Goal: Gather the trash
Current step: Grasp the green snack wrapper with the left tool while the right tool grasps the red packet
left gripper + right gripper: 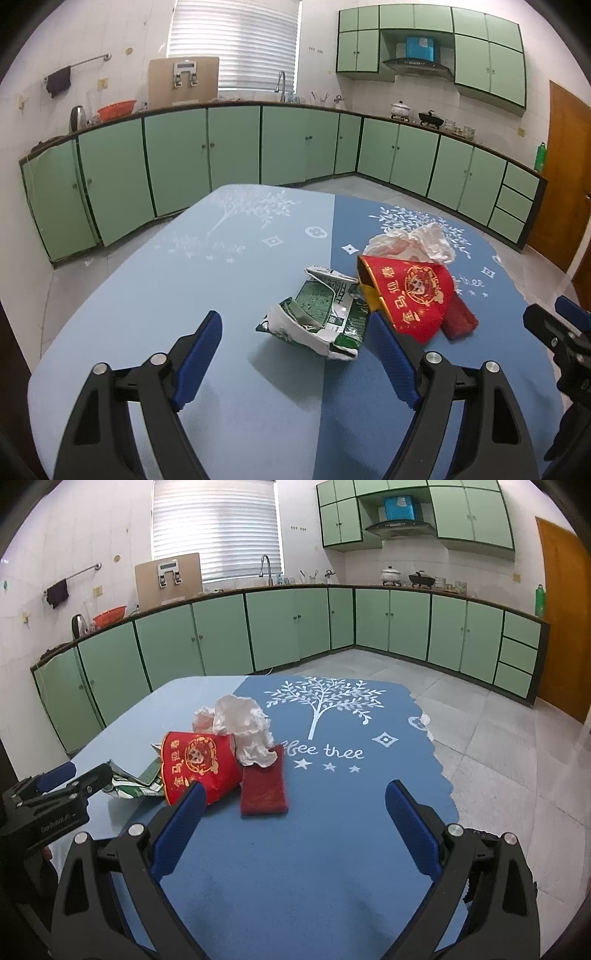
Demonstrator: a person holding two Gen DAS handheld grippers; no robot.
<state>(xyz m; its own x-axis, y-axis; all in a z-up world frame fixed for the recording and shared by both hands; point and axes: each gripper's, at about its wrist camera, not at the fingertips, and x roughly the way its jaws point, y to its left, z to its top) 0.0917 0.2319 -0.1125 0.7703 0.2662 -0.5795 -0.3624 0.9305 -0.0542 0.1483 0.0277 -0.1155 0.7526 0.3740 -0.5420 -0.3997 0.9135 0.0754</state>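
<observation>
Table cover (221,280): matt cloth in two blues, slightly napped, with a white printed pattern. Crumpled carton (317,317): green-and-white printed paper, creased, with a faint sheen. Red cup (410,295): coated paper, gold print, smooth. Crumpled tissue (245,722): thin white paper, wrinkled, matt. Red pad (264,788): coarse, fibrous, matt. Left gripper (295,350) and right gripper (295,819): matt black plastic arms, ribbed blue pads, bright metal pins. Cabinet doors (177,158): smooth, semi-gloss green. Door (561,620): varnished wood.
</observation>
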